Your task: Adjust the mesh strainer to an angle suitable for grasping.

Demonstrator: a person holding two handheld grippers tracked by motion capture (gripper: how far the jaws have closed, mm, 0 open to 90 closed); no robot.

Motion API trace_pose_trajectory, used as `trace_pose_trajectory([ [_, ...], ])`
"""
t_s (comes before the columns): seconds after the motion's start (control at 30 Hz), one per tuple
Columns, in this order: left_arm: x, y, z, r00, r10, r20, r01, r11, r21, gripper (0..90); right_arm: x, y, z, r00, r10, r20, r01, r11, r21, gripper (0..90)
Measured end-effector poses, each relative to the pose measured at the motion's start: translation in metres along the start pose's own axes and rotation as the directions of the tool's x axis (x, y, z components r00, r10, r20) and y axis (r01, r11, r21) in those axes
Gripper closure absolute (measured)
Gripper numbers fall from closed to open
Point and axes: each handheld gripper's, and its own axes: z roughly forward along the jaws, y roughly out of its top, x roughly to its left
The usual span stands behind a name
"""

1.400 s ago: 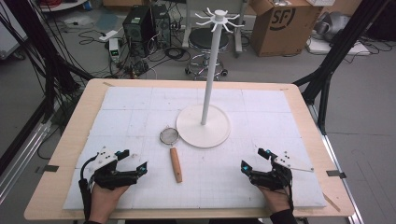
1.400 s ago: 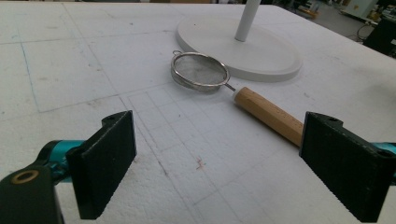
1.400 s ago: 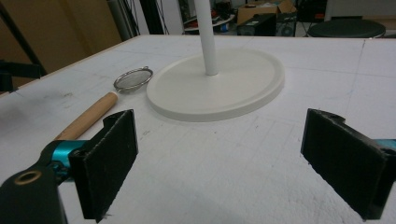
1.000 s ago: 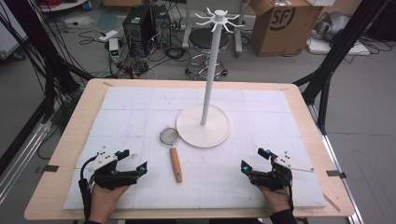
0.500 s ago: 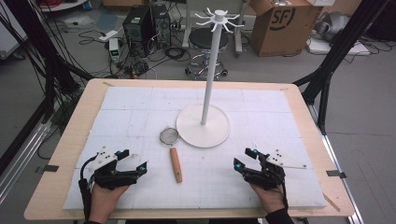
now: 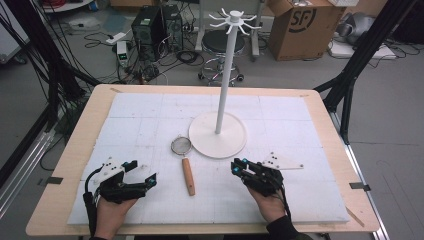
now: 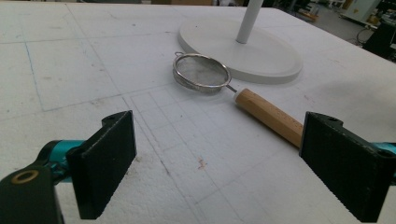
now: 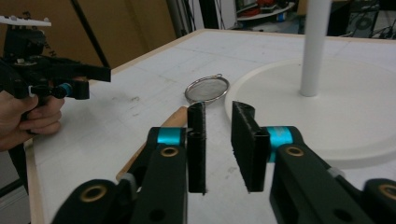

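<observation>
My right gripper (image 6: 239,166) hovers just right of the strainer (image 6: 183,159), its jaws having just been closing to a narrow gap with nothing between them. My left gripper (image 6: 142,171) sits wide open and empty, left of the wooden handle (image 6: 188,177). The strainer lies flat on the white mat (image 6: 135,120), its mesh bowl touching the stand's base (image 6: 218,135).

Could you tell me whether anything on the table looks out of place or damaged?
Nothing stands out: the strainer lies flat and intact beside the stand's base, its wooden handle pointing toward the person.
</observation>
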Motion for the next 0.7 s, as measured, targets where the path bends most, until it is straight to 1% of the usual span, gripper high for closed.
trace_pose_trajectory([
  [0.07,0.0,0.0,0.0,1.0,0.003,-0.002,-0.003,1.0,0.0,11.5,0.003,0.0,0.007,0.9998,-0.003,-0.018,0.003,1.0,0.012,83.5],
  [0.1,0.001,0.0,0.0,1.0,0.0,-0.002,0.0,1.0,-0.001,11.5,0.005,0.0,0.011,0.9997,-0.003,-0.024,0.004,1.0,0.021,84.7],
  [0.13,0.001,0.0,0.0,1.0,-0.001,-0.001,0.001,1.0,-0.001,11.5,0.006,0.0,0.015,0.9996,0.006,-0.028,-0.005,1.0,0.031,87.6],
  [0.17,0.001,0.0,0.0,1.0,-0.002,-0.001,0.002,1.0,-0.002,11.5,0.007,0.0,0.019,0.999,0.015,-0.043,-0.013,0.999,0.042,89.4],
  [0.23,0.001,0.0,0.0,1.0,-0.002,-0.001,0.002,1.0,-0.003,11.5,0.01,-0.001,0.026,0.9984,0.024,-0.052,-0.021,0.998,0.058,89.5],
  [0.27,0.001,0.0,0.0,1.0,0.0,-0.001,0.0,1.0,-0.003,11.5,0.011,-0.001,0.031,0.9972,0.041,-0.062,-0.036,0.996,0.077,89.6],
  [0.33,0.0,0.0,0.0,1.0,-0.001,0.001,0.001,1.0,0.0,11.5,0.013,-0.001,0.041,0.9956,0.055,-0.076,-0.047,0.993,0.106,89.6],
  [0.37,0.0,0.0,0.0,1.0,-0.001,0.001,0.001,1.0,0.0,11.5,0.013,-0.002,0.047,0.9931,0.08,-0.086,-0.068,0.989,0.131,89.6],
  [0.4,0.0,0.0,0.0,1.0,0.0,0.0,0.0,1.0,0.0,11.5,0.012,-0.003,0.053,0.9883,0.113,-0.102,-0.096,0.982,0.163,89.7],
  [0.43,0.0,0.0,0.0,1.0,0.001,0.002,-0.001,1.0,-0.001,11.5,0.012,-0.004,0.059,0.9862,0.13,-0.103,-0.109,0.976,0.187,89.7],
  [0.47,0.0,0.0,0.0,1.0,0.003,-0.002,-0.003,1.0,0.0,11.5,0.013,-0.006,0.067,0.9858,0.142,-0.09,-0.118,0.966,0.231,89.7],
  [0.5,0.001,0.0,0.0,1.0,0.001,-0.001,-0.001,1.0,-0.003,11.5,0.015,-0.008,0.073,0.9857,0.144,-0.088,-0.117,0.958,0.26,89.7],
  [0.53,0.001,0.0,0.0,1.0,-0.002,0.001,0.002,1.0,-0.005,11.5,0.015,-0.008,0.073,0.9857,0.144,-0.088,-0.117,0.958,0.26,89.7],
  [0.57,0.001,0.0,-0.001,1.0,-0.003,0.0,0.003,1.0,-0.003,11.5,0.016,-0.01,0.078,0.9854,0.144,-0.091,-0.113,0.952,0.284,89.8],
  [0.6,0.001,0.0,-0.001,1.0,-0.004,0.0,0.004,1.0,-0.005,11.5,0.02,-0.012,0.086,0.9858,0.142,-0.09,-0.106,0.941,0.321,89.8],
  [0.63,0.002,0.0,-0.001,1.0,-0.002,-0.001,0.002,1.0,-0.005,11.5,0.021,-0.012,0.089,0.9858,0.137,-0.096,-0.098,0.937,0.335,89.8],
  [0.67,0.002,0.0,-0.001,1.0,-0.004,-0.003,0.004,1.0,-0.006,11.5,0.021,-0.012,0.089,0.9858,0.137,-0.096,-0.098,0.937,0.335,89.8],
  [0.7,0.002,0.0,-0.002,1.0,-0.005,-0.001,0.005,1.0,-0.007,11.5,0.023,-0.012,0.092,0.9864,0.136,-0.092,-0.097,0.933,0.346,89.9],
])
